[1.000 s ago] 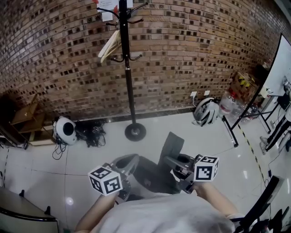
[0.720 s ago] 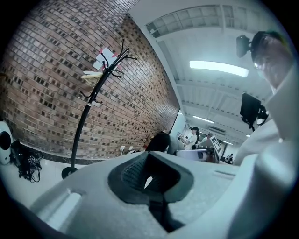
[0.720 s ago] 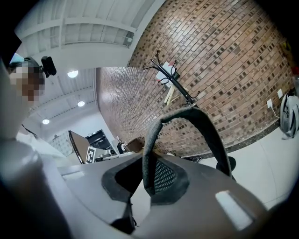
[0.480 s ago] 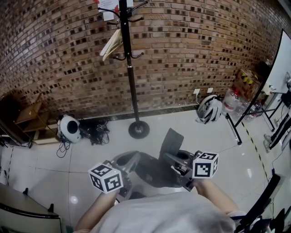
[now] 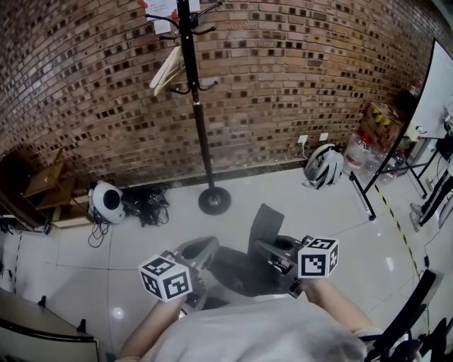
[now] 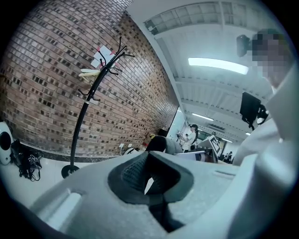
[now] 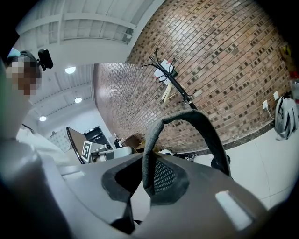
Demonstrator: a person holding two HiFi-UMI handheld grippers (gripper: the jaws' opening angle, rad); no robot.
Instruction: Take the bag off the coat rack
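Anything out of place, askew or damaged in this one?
A pale wooden hanger hangs tilted on the black metal coat rack, and a white bicycle helmet lies on the floor by the brick wall. Nothing looks spilled or damaged.

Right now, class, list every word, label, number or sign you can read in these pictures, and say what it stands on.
No text here can be read.
Paper atop the rack: print too small to read.
Box by the wall: yellow and black marks, too blurred to read.
Marker cube: black-and-white square patterns, no words.
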